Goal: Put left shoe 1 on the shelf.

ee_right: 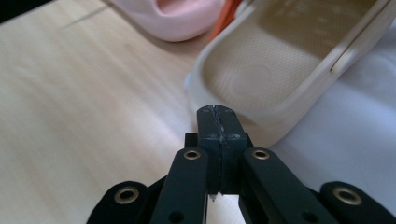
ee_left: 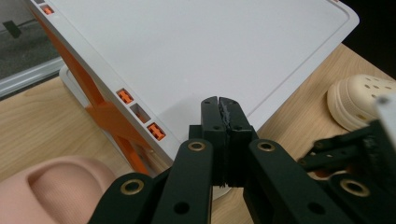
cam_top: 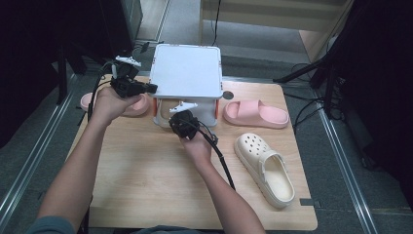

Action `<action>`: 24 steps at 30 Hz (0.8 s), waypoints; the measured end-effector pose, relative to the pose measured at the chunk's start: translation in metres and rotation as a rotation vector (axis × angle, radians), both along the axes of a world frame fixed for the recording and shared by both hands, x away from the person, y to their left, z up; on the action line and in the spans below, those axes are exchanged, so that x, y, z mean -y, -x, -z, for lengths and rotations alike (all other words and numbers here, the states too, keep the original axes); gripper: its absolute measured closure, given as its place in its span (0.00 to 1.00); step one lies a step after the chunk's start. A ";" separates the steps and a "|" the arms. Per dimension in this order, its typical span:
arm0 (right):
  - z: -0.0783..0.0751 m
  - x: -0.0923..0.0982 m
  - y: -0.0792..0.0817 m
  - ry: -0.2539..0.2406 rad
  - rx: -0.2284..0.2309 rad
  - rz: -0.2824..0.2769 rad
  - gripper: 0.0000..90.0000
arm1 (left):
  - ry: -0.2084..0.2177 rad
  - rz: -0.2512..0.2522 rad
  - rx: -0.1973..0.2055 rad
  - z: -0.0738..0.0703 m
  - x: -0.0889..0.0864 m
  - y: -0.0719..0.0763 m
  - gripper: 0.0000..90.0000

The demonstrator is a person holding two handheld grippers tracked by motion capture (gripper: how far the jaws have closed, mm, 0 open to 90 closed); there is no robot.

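**Both grippers shut at the white rack**

Landmark: white rack (cam_top: 185,70) with orange braces, standing at the far middle of the tabletop (cam_top: 146,185).

Left gripper (cam_top: 150,88): held at the rack's left edge, level with its top shelf. Fingers (ee_left: 212,116) pressed together, nothing between them. In the left gripper view the tips sit over the shelf's near rim, by the orange slots; contact with the shelf cannot be told.

Right gripper (cam_top: 176,119): in front of the rack, at its lower opening. Fingers (ee_right: 209,126) fully closed, empty. In the right gripper view a cream clog (ee_right: 280,70) lies on the rack's lower level just beyond the tips; touching or not cannot be told.

Second cream clog (cam_top: 265,168): on the tabletop, right of and nearer than the rack. Pink slide (cam_top: 255,114): right of the rack. Another pink slide (cam_top: 134,106): left of the rack, partly under the left hand (cam_top: 109,103).
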State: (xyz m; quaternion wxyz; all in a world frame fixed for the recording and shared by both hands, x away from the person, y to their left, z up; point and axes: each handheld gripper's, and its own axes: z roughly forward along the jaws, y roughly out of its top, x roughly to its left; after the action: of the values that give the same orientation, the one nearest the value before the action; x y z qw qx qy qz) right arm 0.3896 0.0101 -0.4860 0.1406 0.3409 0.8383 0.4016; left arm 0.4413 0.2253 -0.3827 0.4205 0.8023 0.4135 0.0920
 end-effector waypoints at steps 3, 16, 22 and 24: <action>-0.006 0.007 0.011 -0.021 -0.017 -0.028 1.00 | -0.009 -0.013 -0.006 -0.001 0.001 0.001 1.00; -0.045 0.107 0.093 -0.075 -0.071 -0.108 0.85 | 0.037 0.062 -0.045 -0.021 0.012 0.036 0.76; -0.047 0.161 0.112 -0.086 -0.087 -0.076 0.82 | 0.060 0.067 -0.068 -0.014 0.010 0.052 0.72; -0.046 0.172 0.115 -0.086 -0.085 -0.069 0.82 | 0.060 0.064 -0.072 -0.010 0.007 0.061 0.70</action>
State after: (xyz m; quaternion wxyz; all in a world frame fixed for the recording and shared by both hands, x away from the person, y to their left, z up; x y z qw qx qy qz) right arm 0.2746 -0.1620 -0.4398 0.0763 0.3345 0.8366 0.4271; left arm 0.3807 0.2185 -0.3728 0.4322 0.8048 0.4051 0.0371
